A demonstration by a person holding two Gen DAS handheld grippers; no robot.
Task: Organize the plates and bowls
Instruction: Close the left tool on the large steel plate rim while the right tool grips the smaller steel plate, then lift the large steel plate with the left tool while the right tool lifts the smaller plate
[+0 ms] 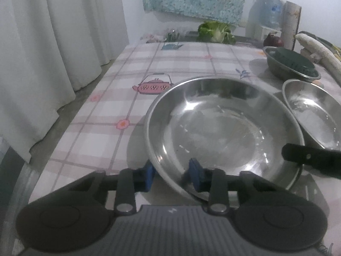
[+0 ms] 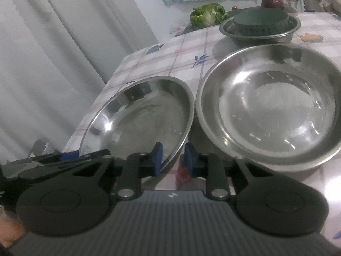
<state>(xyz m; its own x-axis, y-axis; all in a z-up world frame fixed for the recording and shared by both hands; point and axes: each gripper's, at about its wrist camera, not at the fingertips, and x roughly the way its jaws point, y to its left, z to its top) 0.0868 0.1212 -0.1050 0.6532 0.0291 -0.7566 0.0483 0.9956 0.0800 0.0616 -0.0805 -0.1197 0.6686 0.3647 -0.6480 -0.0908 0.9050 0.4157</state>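
- Steel is what I am working with: a shallow steel plate (image 2: 138, 115) near the left edge of the table (image 1: 102, 115), a second steel plate (image 2: 268, 106) just beside it to the right, and further back, towards the far right corner, a steel bowl (image 2: 261, 31) with a dark green bowl (image 2: 261, 20) turned upside down inside it.
- My left gripper (image 1: 173, 176) has its blue pads on either side of the near rim of the left-hand plate, one outside and one inside; a gap shows at the pads, so I cannot tell whether they truly pinch it.
- My right gripper (image 2: 173, 160) straddles the same plate's right-hand rim with its jaws drawn close together; it looks clamped on that rim.
- That plate sits tilted in the right wrist view, its right side raised, so I judge the lift is just starting.
- Done so far, as I read it: only the two bowls are nested. Both plates lie side by side, unstacked.
- Left to do, in my judgement: set one plate into the other, then perhaps bring stack and bowls together.
- Writing: I can read no brand or label anywhere. The checked tablecloth carries only printed teapots and flowers, and the bottle (image 1: 265, 10) at the far edge is too blurred to read.
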